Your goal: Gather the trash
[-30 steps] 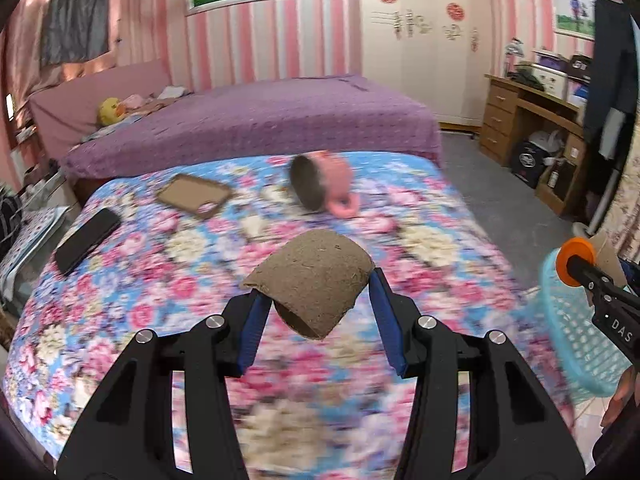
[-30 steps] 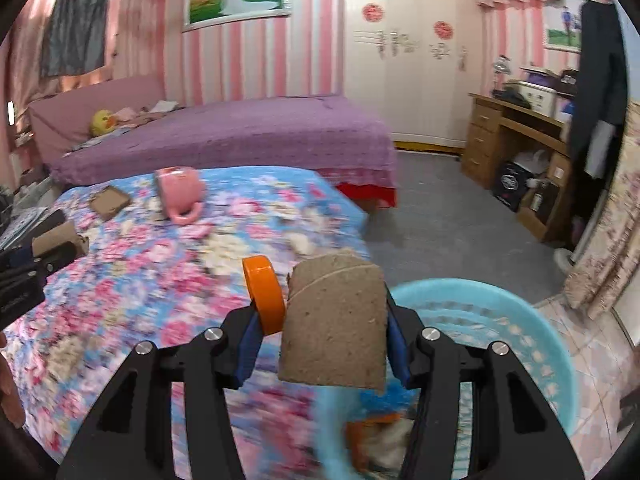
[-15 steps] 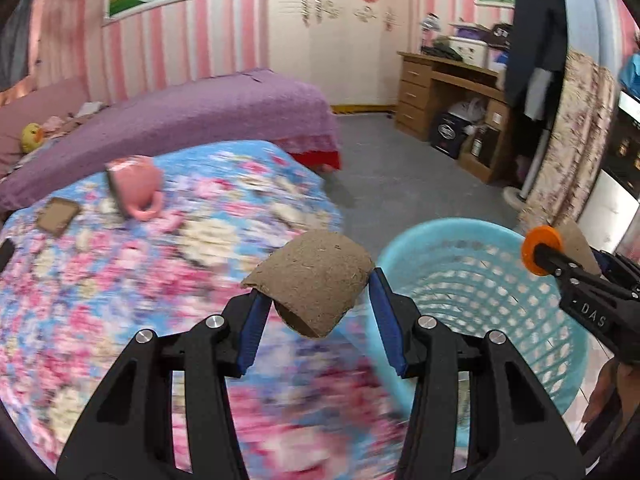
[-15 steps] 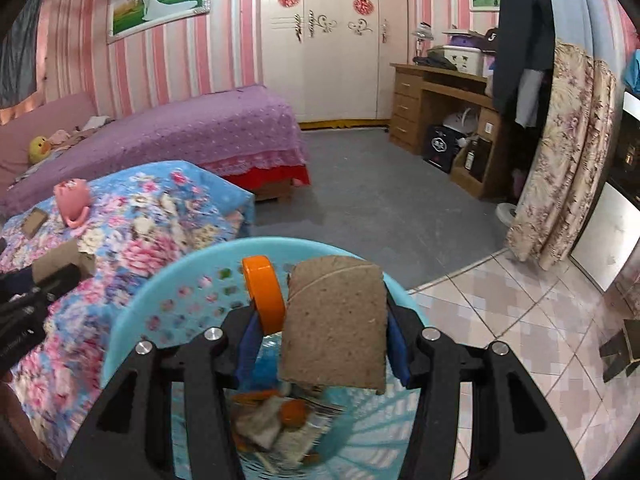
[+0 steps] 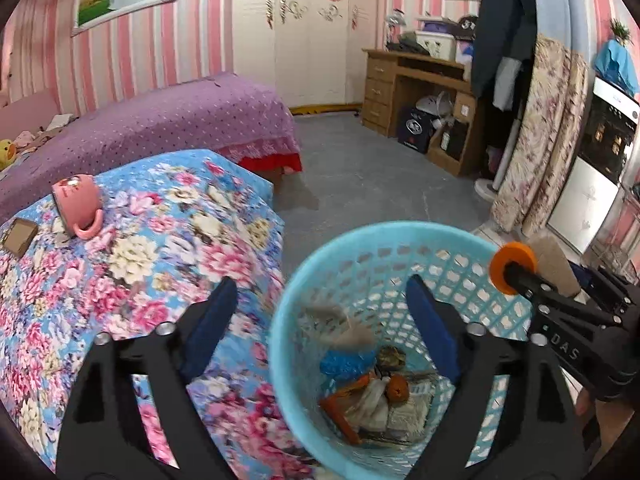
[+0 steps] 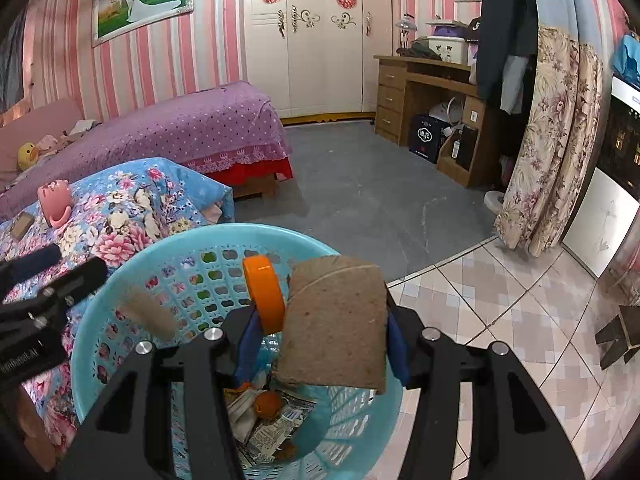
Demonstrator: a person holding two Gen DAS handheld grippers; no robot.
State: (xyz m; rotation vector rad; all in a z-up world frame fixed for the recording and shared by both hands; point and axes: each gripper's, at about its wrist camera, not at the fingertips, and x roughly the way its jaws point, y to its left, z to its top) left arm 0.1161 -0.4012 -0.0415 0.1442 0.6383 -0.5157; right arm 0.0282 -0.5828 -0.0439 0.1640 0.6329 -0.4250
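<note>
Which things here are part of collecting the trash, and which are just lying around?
Part of the job:
- blue basket
- cardboard tube in the right gripper
- second tube dropping from the open left gripper
- trash in the basket

Lying about:
- pink mug
- small box

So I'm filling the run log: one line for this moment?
left gripper: open, above basket | cardboard piece: falling in | right gripper: shut on cardboard tube
</note>
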